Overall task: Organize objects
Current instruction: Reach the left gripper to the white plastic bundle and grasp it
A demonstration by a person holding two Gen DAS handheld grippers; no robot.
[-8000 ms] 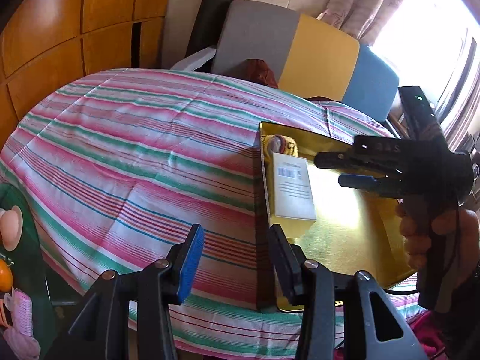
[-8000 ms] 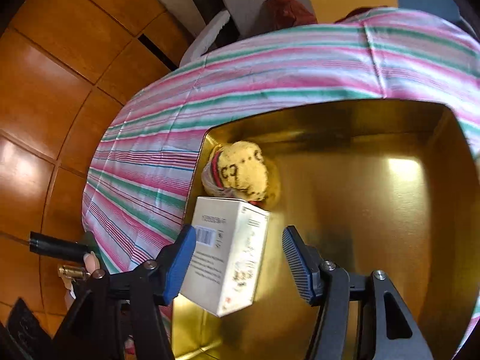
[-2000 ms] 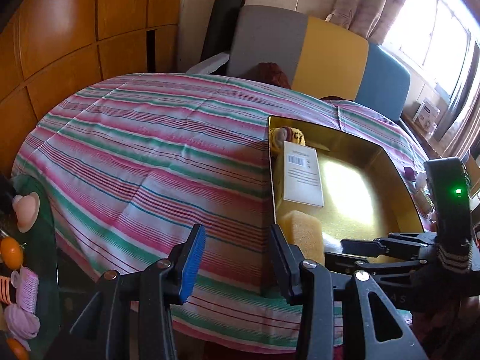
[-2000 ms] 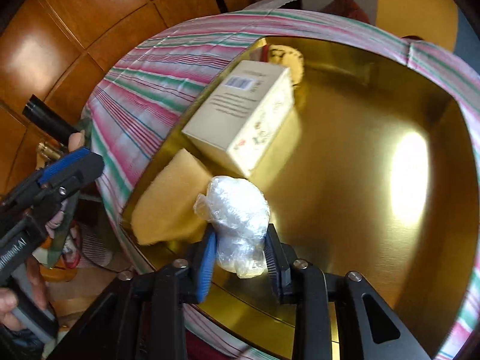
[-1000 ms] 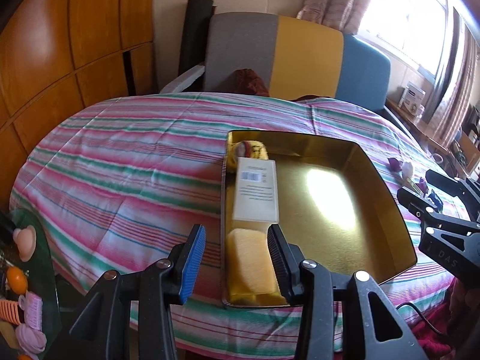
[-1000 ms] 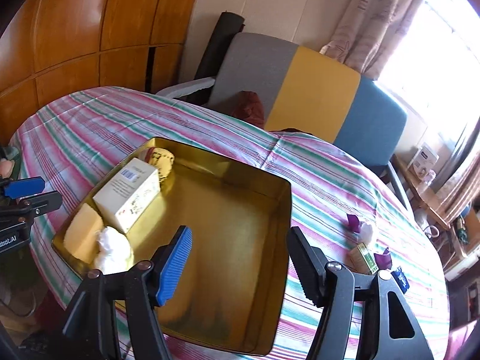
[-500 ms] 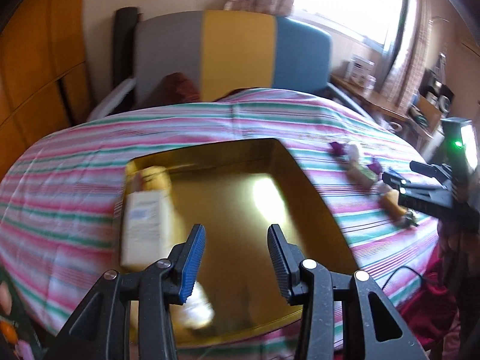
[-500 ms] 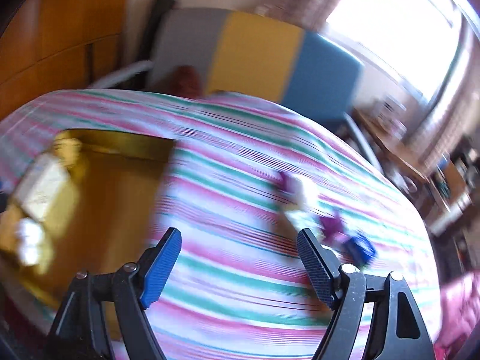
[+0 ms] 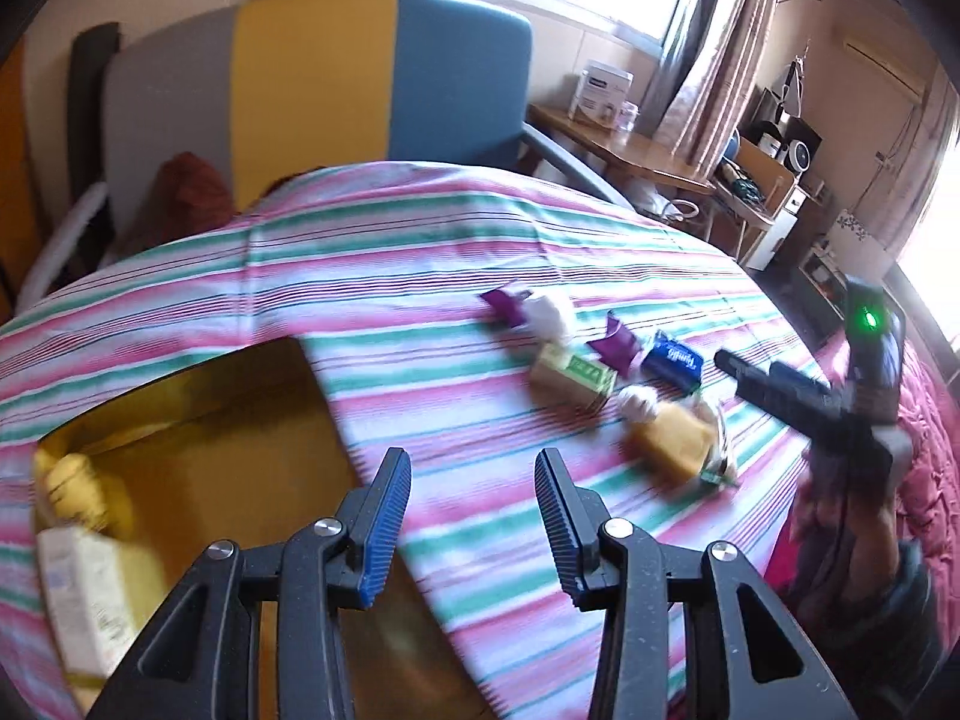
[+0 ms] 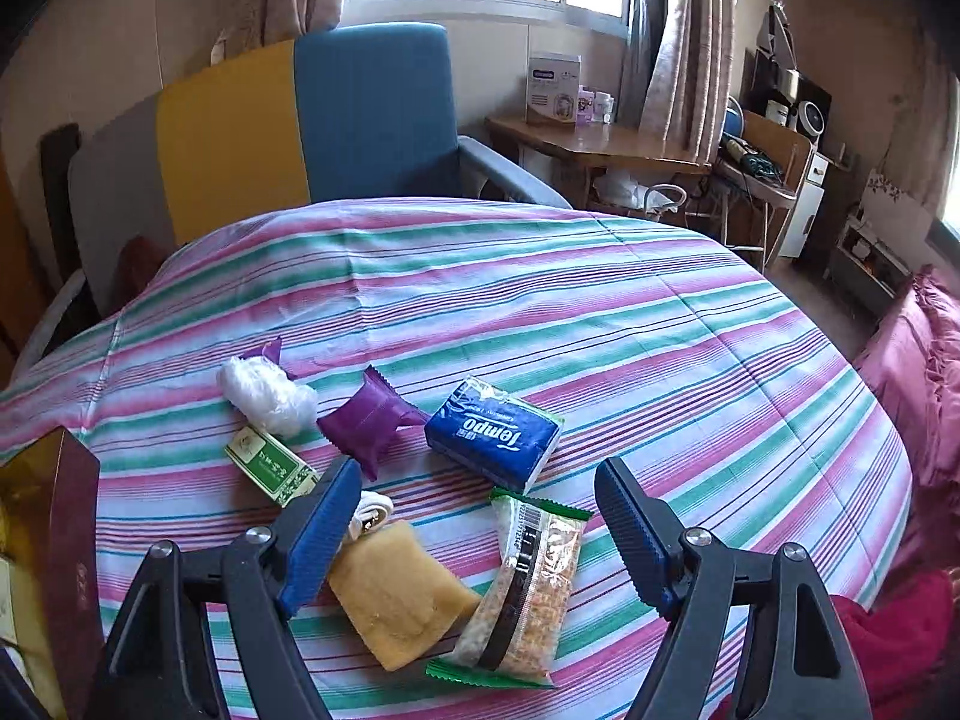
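Note:
Loose items lie on the striped tablecloth (image 10: 600,312): a blue Tempo tissue pack (image 10: 493,433), a purple pouch (image 10: 367,417), a white plastic wad (image 10: 267,393), a green-labelled box (image 10: 270,465), a yellow sponge (image 10: 399,594), a snack packet (image 10: 525,582). My right gripper (image 10: 474,534) is open and empty just above the sponge and snack packet. My left gripper (image 9: 474,522) is open and empty over the cloth beside the gold tray (image 9: 198,450). The tray holds a white box (image 9: 84,588) and a yellow item (image 9: 72,486). The right gripper also shows in the left wrist view (image 9: 750,375).
A grey, yellow and blue chair (image 10: 336,120) stands behind the table. A wooden side table (image 10: 594,144) with a box stands by the window. A pink cushion (image 10: 912,360) lies at right. The tray's dark red outer wall (image 10: 66,540) shows at left.
Both grippers swung right, away from the tray toward the loose items. The right gripper released the plastic wad in the tray earlier and is now open over the sponge and snack packet.

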